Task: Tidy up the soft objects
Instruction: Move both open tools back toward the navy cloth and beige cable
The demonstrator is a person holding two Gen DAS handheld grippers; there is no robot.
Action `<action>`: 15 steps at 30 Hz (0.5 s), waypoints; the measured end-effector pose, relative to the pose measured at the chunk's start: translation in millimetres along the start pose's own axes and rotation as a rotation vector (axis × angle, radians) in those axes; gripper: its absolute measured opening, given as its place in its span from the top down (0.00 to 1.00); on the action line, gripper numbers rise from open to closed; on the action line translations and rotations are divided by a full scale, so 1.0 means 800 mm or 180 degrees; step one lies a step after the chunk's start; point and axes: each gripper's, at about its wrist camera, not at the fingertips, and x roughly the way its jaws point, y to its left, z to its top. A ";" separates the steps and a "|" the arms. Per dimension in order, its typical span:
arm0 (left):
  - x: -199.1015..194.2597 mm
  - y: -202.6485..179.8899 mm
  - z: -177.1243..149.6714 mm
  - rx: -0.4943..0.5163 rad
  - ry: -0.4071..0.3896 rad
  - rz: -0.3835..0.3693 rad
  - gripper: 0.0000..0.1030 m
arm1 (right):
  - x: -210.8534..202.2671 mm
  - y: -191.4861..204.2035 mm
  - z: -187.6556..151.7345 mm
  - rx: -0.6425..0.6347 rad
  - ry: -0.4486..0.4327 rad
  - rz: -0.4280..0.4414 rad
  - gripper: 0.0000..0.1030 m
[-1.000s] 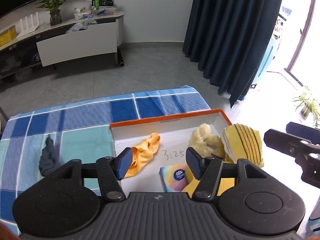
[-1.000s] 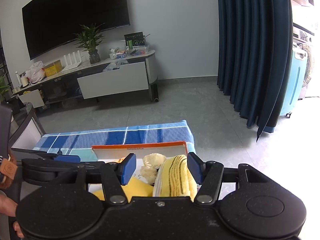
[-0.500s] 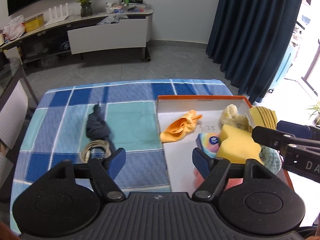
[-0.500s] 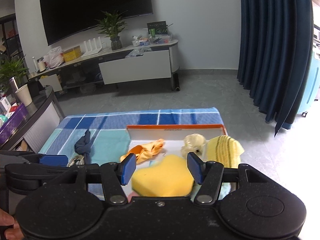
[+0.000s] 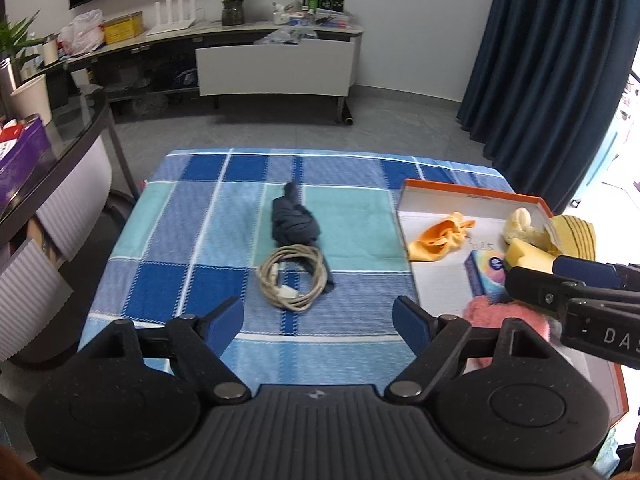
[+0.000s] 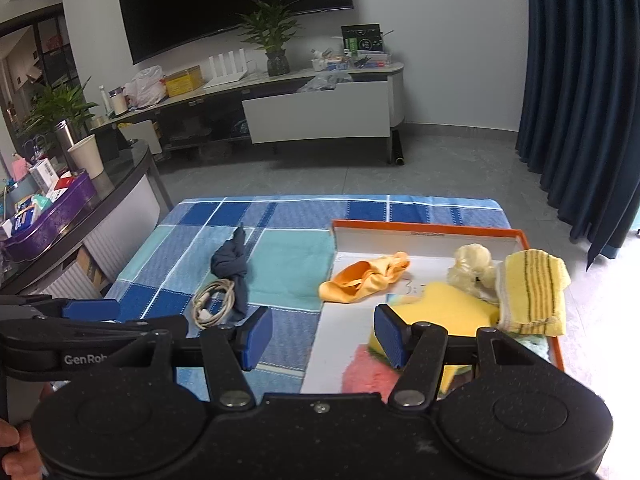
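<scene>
A dark blue cloth and a coiled beige cable lie on the blue checked tablecloth, left of an orange-rimmed white box. The box holds an orange cloth, a yellow sponge, a pale yellow ball, a tissue pack and a pink fluffy item. A yellow striped towel hangs on its right rim. My left gripper is open and empty, above the cloth's near side. My right gripper is open and empty, over the box's left edge.
A dark curved glass counter with a purple tray and a paper cup stands left of the table. A TV stand is across the grey floor. A dark blue curtain hangs at the right.
Both grippers have pulled back and swung left, away from the box. The dark cloth and cable now sit ahead of the left gripper. Both stay open and empty.
</scene>
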 end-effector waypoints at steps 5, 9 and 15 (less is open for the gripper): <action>-0.001 0.028 -0.008 -0.0139 0.0034 0.0071 0.19 | 0.008 0.019 -0.003 -0.0066 0.0054 0.0061 0.33; -0.001 0.041 -0.010 -0.0208 0.0049 0.0104 0.19 | 0.015 0.033 -0.004 -0.0109 0.0107 0.0113 0.33; 0.005 0.048 -0.012 -0.0241 0.0074 0.0086 0.18 | 0.023 0.046 -0.005 -0.0168 0.0157 0.0149 0.33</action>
